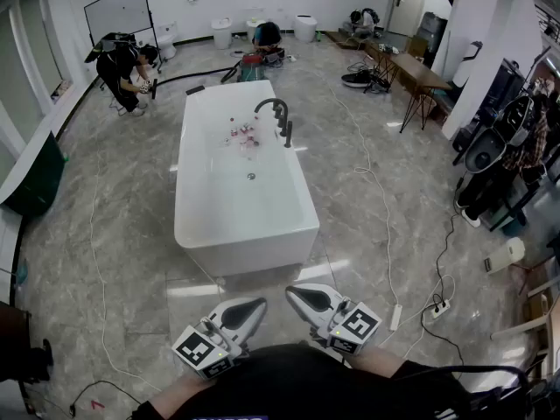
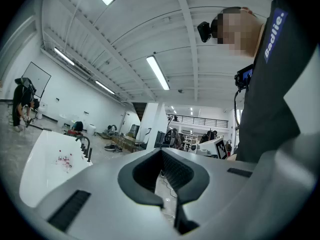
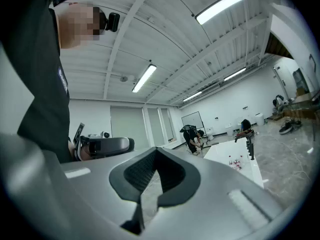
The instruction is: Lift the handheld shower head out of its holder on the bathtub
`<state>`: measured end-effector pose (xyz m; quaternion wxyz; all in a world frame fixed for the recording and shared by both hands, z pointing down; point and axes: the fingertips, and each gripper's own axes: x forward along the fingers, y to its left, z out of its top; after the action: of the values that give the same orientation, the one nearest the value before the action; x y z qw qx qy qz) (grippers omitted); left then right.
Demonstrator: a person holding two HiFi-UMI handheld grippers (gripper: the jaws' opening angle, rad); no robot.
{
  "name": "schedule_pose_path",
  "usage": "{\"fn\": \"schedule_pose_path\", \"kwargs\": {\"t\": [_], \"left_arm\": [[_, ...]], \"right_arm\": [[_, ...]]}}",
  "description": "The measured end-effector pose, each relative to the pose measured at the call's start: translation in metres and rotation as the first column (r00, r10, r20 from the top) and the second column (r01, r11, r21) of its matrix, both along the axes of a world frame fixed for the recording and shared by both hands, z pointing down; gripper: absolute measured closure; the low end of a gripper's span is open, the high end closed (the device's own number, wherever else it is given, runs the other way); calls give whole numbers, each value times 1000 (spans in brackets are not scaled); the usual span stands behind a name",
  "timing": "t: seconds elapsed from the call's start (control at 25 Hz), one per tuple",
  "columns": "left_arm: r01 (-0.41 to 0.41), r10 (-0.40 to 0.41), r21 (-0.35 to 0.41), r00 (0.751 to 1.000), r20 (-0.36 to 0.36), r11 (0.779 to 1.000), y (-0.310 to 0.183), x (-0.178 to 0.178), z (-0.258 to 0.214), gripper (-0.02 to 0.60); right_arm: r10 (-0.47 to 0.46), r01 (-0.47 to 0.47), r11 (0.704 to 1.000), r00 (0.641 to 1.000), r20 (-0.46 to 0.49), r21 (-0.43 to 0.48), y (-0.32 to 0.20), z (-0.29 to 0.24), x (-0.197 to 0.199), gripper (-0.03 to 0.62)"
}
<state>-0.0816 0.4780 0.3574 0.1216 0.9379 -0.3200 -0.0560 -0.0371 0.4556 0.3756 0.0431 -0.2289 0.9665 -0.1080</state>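
The bathtub (image 1: 249,250) is glossy white with a black tap (image 1: 278,112), on a grey, marble-veined floor (image 1: 114,234). Below the bathtub, the left gripper (image 1: 260,304) and right gripper (image 1: 292,293) are pale grey with black-and-white square markers.

White slanted lettering (image 2: 276,36) on the person's dark shirt (image 2: 280,84), high by the shoulder, reading roughly "Badlie.", purple lettering (image 1: 229,416) low on the same shirt in the head view, cut off and unreadable, nothing else legible
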Motion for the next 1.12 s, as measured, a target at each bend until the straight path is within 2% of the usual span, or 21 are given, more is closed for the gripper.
{"fn": "schedule_pose_path", "kwargs": {"t": [0.4,0.64,0.8,0.96,1.12], "left_arm": [[23,-23,-11,1000,-16,1000,-10,3,-4,581],[20,-20,-31,1000,17,999,-16,11,7,581],[55,-55,-12,999,-2,998,-23,23,-3,581],[57,-56,-13,998,40,998,-25,41,4,581],[89,-88,-12,996,29,996,-36,58,0,581]], "right_arm": [[-18,18,1000,1000,19,-8,-7,-8,-2,603],[-48,50,998,998,44,-34,-15,-3,7,603],[-54,56,998,997,47,-33,-22,-4,23,603],[-80,81,997,996,36,-16,-29,0,44,603],[-113,114,993,993,41,-19,-39,4,59,603]]}}
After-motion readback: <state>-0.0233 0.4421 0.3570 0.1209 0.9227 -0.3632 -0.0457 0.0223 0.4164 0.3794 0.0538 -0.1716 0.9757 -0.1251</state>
